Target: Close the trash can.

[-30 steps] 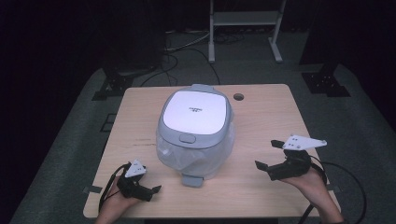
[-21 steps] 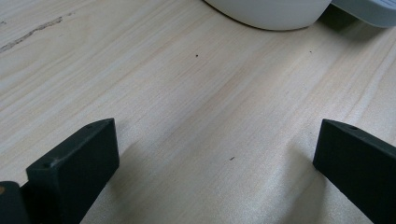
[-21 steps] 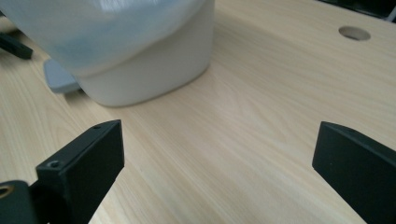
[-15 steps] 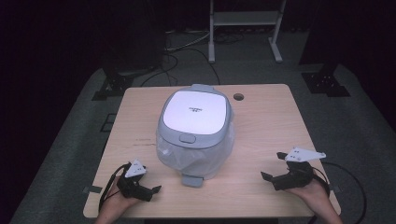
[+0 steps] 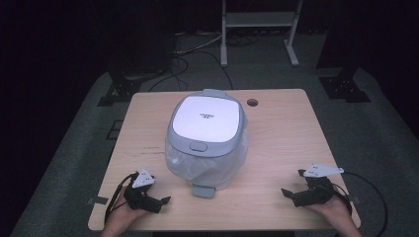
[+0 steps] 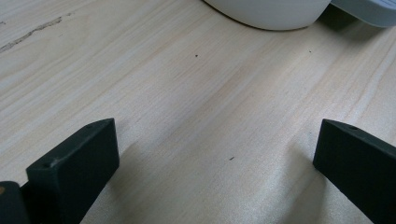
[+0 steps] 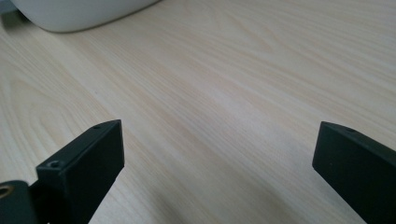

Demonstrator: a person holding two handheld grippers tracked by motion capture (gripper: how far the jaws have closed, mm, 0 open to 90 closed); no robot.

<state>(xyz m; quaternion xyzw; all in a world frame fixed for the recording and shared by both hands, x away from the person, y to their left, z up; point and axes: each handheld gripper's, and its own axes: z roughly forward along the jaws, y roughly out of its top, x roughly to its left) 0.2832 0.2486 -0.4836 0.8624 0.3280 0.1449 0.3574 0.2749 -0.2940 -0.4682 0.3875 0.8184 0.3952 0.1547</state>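
Observation:
A white and grey rice cooker [image 5: 206,133] with its lid down stands in the middle of the wooden table [image 5: 286,133]. My left gripper [image 5: 160,201] rests low at the table's front left, open, with bare wood between its jaws. The cooker's white base [image 6: 271,11] lies ahead of the left gripper [image 6: 215,154]. My right gripper [image 5: 291,189] sits open at the front right, just over the table. Its own view has the right gripper [image 7: 217,154] wide apart over bare wood, with the cooker's base [image 7: 79,11] at the upper left.
A round cable hole [image 5: 252,102] is in the table's far edge. Beyond the table stand a white frame's legs [image 5: 257,29] and black stands [image 5: 346,84] on a grey floor. Cables trail from both grippers off the front edge.
My right gripper has come down and back toward the table's front right edge. The left gripper and the cooker have not moved.

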